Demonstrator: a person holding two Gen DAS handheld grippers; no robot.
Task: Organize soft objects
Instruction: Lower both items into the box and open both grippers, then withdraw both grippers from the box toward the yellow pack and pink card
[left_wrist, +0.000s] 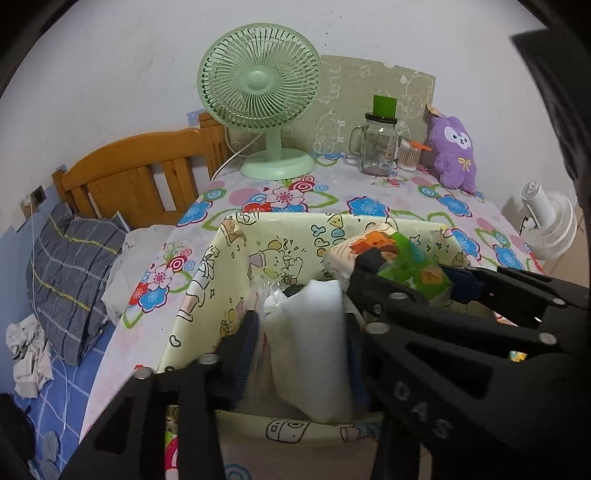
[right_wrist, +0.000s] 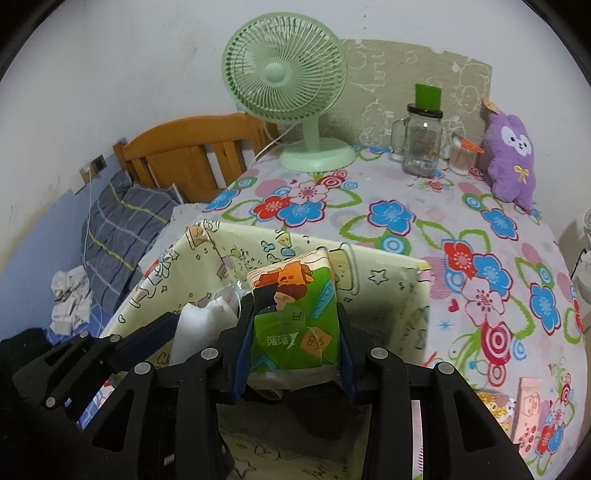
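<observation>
Right jaws (right_wrist: 291, 332) clamp the tissue pack (right_wrist: 295, 314); left jaws (left_wrist: 299, 332) stand slack around white padding (left_wrist: 310, 350).

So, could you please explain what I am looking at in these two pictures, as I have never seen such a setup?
There is no robot: a person holds a two-finger tool in each hand, each with a fisheye camera looking along its fingers. One picture comes from the left tool, the other from the right tool. On the flowered table stand a green fan, glass jar, purple plush and cartoon-print box. The right tool grips a green tissue pack over the box; the left tool stands open around a white soft pack inside it.
</observation>
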